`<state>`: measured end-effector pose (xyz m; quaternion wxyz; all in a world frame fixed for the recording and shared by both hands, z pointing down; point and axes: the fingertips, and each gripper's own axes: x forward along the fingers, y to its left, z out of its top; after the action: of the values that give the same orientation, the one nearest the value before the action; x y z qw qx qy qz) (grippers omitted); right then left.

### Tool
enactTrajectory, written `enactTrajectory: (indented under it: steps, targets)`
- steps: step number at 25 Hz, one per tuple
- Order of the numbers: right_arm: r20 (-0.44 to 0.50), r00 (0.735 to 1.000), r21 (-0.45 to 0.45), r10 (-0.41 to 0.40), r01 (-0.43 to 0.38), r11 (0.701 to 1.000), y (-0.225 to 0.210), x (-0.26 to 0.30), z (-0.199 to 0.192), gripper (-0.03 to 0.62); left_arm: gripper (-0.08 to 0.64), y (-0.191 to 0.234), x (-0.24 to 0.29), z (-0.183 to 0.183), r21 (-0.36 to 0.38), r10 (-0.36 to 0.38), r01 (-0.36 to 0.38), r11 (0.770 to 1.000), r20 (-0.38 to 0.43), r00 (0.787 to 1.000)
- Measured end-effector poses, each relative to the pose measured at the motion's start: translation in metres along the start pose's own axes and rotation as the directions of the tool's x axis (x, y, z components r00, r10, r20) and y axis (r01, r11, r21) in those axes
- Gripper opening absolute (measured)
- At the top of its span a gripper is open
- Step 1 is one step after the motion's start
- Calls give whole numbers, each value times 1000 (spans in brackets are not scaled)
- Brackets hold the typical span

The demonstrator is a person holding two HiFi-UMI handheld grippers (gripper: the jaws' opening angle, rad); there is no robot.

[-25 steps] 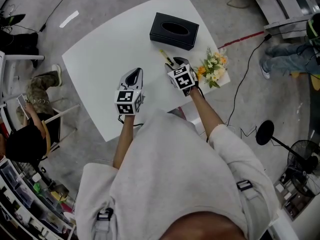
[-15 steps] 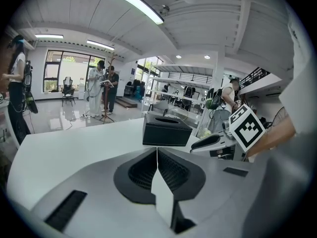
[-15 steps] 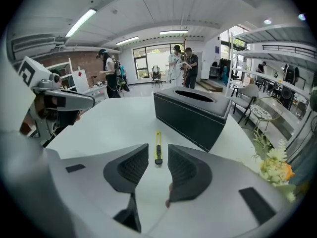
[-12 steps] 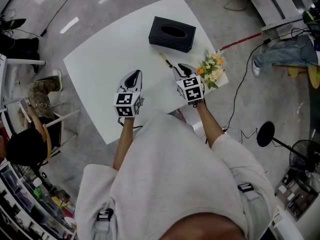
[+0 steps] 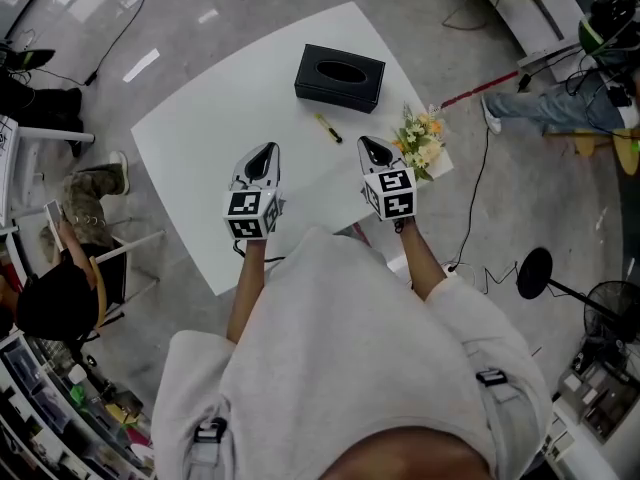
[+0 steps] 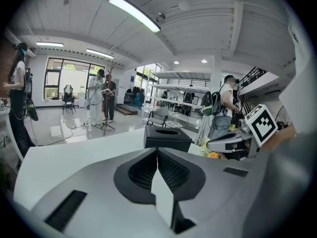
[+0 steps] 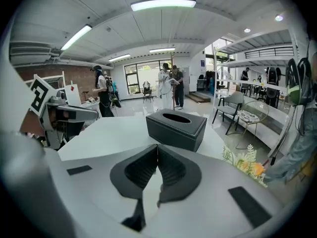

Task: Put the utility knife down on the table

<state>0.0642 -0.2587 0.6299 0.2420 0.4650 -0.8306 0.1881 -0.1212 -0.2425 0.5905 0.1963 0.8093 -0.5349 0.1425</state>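
The utility knife (image 5: pixel 328 128), yellow and black, lies flat on the white table (image 5: pixel 220 118) just in front of the black tissue box (image 5: pixel 339 77). My right gripper (image 5: pixel 372 144) hovers to the right of the knife and apart from it, jaws shut with nothing between them. In the right gripper view the shut right gripper (image 7: pixel 157 147) points at the tissue box (image 7: pixel 176 128); the knife is hidden there. My left gripper (image 5: pixel 264 150) hangs over the table left of the knife. The left gripper (image 6: pixel 157 150) is shut and empty, and faces the tissue box (image 6: pixel 167 137).
A small bunch of flowers (image 5: pixel 420 140) stands at the table's right corner, close to my right gripper. A person sits on a chair (image 5: pixel 70 268) left of the table. Cables (image 5: pixel 475 198) and a stand (image 5: pixel 535 268) lie on the floor at the right.
My right gripper has drawn back from the knife toward me, risen, and shut its jaws. The knife stays on the table. The left gripper has barely moved.
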Motion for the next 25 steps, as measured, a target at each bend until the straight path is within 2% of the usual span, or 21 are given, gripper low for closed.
enactTrajectory:
  steps: [12,25]
  targets:
    - [191,980,-25,-50,56,998,-6,-32,74,32,23,2,-14,53,33,16,-20,999,124,992]
    - [287,956,-36,-65,79,996,-8,-48,110,32,23,4,-23,100,77,25,-43,996,227,974]
